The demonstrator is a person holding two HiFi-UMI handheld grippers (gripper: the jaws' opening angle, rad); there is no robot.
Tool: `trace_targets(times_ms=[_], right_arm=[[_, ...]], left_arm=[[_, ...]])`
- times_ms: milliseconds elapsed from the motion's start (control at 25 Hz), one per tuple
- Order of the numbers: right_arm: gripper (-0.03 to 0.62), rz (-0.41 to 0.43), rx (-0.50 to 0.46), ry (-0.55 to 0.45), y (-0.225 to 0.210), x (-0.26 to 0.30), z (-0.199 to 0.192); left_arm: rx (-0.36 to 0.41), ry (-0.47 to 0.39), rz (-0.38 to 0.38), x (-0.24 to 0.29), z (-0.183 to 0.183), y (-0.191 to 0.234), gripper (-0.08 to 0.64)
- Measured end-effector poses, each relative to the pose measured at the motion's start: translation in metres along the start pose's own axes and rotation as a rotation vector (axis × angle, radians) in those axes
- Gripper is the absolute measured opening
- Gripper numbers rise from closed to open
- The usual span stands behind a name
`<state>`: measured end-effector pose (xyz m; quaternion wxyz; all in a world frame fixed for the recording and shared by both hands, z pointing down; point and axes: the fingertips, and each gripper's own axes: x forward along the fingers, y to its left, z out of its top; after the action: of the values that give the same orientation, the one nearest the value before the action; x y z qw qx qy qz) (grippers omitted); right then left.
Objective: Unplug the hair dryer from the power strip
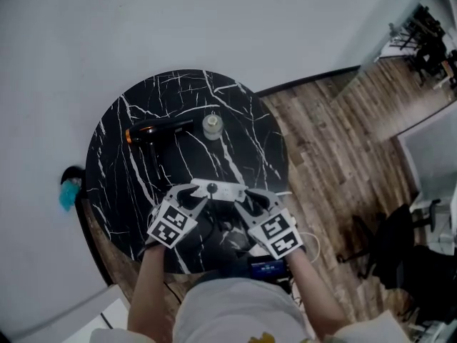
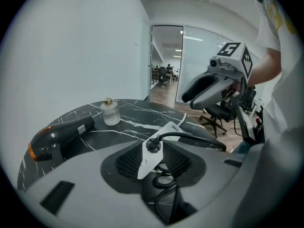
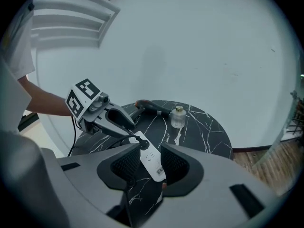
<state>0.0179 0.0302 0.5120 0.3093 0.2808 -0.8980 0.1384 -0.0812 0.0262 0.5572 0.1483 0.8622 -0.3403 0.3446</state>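
Both forearms, bare below white sleeves, reach forward from the person's body. They bring the two grippers together at the near edge of the counter (image 1: pixel 114 156). The left gripper (image 1: pixel 191 194) angles in from the left and the right gripper (image 1: pixel 246 200) from the right. Their tips point toward each other, with the white power strip (image 1: pixel 218 189) lying flat between them.

In the left gripper view the jaws stand apart, one on each side of the strip. Between them the black plug (image 2: pixel 153 145) sits seated in a socket. Its black cord (image 2: pixel 199 137) bends away to the right, and more cord loops below the strip. In the right gripper view those jaws are apart as well, flanking the strip's labelled end. Whether any pad actually touches the casing is hard to judge from these angles.

The hair dryer (image 1: pixel 158 129), black with an orange end, lies on its side toward the far left of the counter, well apart from the strip. A small glass bottle (image 1: pixel 212 126) with a gold cap stands just beside its plain black end.

The counter is round, black stone with white veins, and it stands against a plain white wall. A wood-plank floor (image 1: pixel 335 156) spreads to the right, where a black office chair (image 1: pixel 400 241) stands. The left gripper view shows a glass partition (image 2: pixel 204 46) beyond the counter. A teal object (image 1: pixel 69 191) sits low at the counter's left side.
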Motion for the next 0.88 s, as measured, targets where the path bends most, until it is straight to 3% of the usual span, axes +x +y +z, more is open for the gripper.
trace_targets(times_ms=[160,280,480,880], right_arm=[[0.13,0.08,-0.003,0.067,0.006,0.02,-0.01],[0.15,0.123,-0.056,0.146,0.009,0.035,-0.021],[0.15,0.136,-0.14,0.213,0.007,0.053,-0.031],[0.15,0.172,-0.149,0.34,0.002,0.075,-0.056]], left_arm=[[0.074,0.057,-0.068,0.013,-0.001,-0.001,0.115],[0.132,0.105,-0.109,0.021,-0.002,-0.001,0.115],[0.189,0.148,-0.157,0.028,-0.001,0.002,0.115],[0.276,0.238,-0.245,0.045,-0.009,-0.001,0.115]])
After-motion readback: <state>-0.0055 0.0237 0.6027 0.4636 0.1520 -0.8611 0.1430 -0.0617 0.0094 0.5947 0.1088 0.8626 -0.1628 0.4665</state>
